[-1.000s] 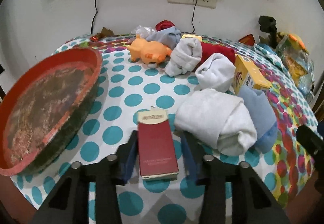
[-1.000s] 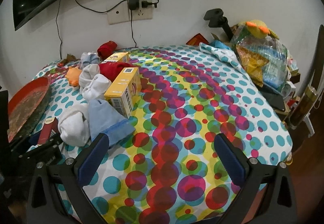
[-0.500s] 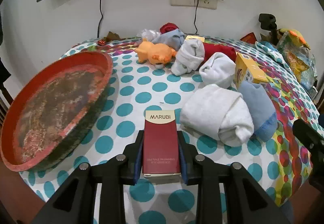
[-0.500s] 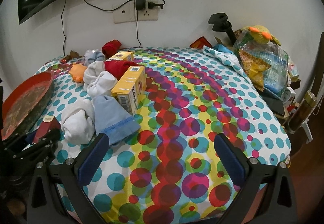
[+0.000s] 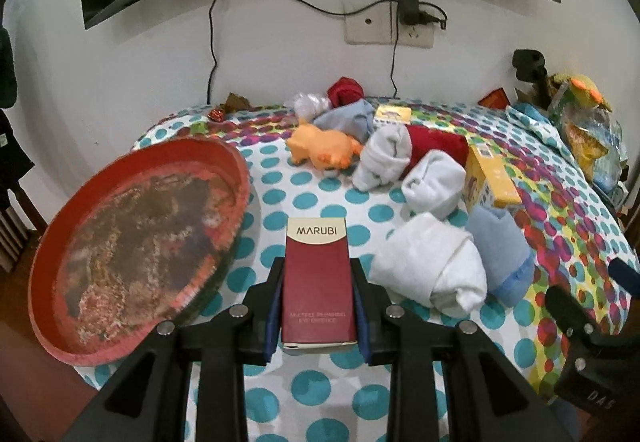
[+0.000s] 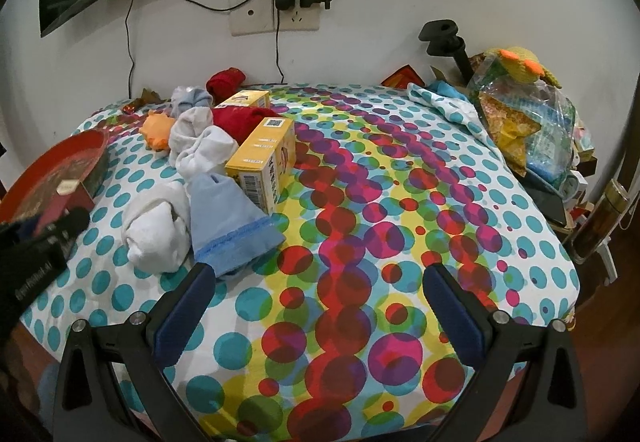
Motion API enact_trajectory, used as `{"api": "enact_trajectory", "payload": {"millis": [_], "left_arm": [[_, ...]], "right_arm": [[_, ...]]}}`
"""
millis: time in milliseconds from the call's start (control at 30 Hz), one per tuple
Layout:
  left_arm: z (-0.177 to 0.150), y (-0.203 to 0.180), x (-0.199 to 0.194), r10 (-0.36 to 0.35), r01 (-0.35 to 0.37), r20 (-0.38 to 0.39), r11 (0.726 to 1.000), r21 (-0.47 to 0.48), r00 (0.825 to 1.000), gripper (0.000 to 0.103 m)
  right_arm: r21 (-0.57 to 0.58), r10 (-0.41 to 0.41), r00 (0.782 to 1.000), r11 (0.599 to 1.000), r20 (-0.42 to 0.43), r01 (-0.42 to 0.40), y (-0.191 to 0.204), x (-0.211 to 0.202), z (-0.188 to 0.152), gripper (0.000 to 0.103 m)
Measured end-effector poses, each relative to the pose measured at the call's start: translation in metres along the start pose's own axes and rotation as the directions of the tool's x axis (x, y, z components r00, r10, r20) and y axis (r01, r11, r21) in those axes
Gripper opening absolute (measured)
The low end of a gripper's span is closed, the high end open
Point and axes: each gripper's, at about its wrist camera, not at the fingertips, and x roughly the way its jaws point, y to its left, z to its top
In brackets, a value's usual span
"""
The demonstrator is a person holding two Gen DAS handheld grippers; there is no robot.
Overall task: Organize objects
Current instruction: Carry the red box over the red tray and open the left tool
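Now clamped in the left tongs [image 5: 317, 296], the red Marubi box [image 5: 318, 278] runs lengthwise along them above the counter [image 5: 308, 198], red tray [image 5: 132, 242] close at left; right tongs [image 6: 316, 306] spread apart, holding nothing, farther off.

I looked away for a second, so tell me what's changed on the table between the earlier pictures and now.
The left gripper closed on the red MARUBI box, which lay between its open fingers a second ago, and has lifted it off the cloth toward the red tray. The right gripper stayed open and empty. The rolled towels, yellow box and orange toy have not moved.
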Motion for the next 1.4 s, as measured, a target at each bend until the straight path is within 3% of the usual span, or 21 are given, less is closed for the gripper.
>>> {"api": "enact_trajectory", "payload": {"millis": [433,733,1133,1400], "left_arm": [[0.021,0.052,-0.005,0.093,-0.092,0.017,0.994,-0.051,0.996,0.030],[0.022,0.105,0.002,0.182,-0.183,-0.019,0.976,-0.118,0.983,0.030],[0.008,0.188,0.013,0.315,-0.329,-0.107,0.930,-0.161,0.943,0.030],[-0.008,0.230,0.022,0.357,-0.391,-0.184,0.898,-0.201,0.916,0.030]], "right_arm": [[-0.012,0.016,1.000,1.000,-0.013,-0.016,0.002,0.004,-0.003,0.103],[-0.045,0.030,0.999,0.999,-0.028,-0.031,0.009,0.006,-0.007,0.103],[-0.070,0.034,0.998,0.997,-0.044,-0.037,0.016,0.010,-0.011,0.103],[-0.096,0.032,0.998,0.995,-0.061,-0.038,0.024,0.015,-0.018,0.103]]}}
